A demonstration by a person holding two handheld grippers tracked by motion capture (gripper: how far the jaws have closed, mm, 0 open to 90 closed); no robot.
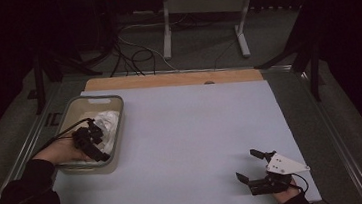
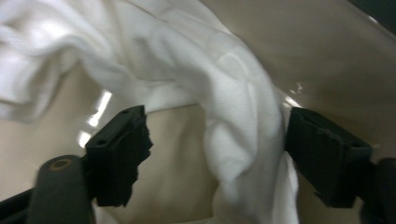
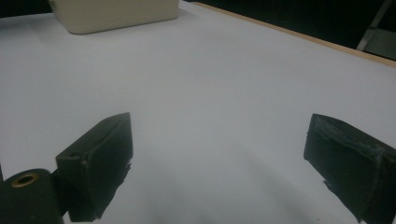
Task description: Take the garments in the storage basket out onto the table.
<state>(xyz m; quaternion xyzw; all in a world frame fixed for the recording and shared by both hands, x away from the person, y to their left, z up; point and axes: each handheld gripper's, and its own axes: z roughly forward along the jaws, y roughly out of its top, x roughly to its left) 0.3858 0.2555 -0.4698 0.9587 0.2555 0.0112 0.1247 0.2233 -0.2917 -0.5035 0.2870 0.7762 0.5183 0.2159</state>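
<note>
While white cloth (image 2: 233, 121) fills the bin (image 1: 114, 108), table (image 1: 197, 130) lies bare

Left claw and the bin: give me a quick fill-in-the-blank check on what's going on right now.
1. The white cloth lies inside the beige ____.
2. In the left claw view, a fold of ____ hangs between the jaws.
3. The right claw rests on the mat with its jaws ____.
4. The bin sits at the mat's ____ edge in the high view.

Missing words: bin; cloth; open; left
</note>
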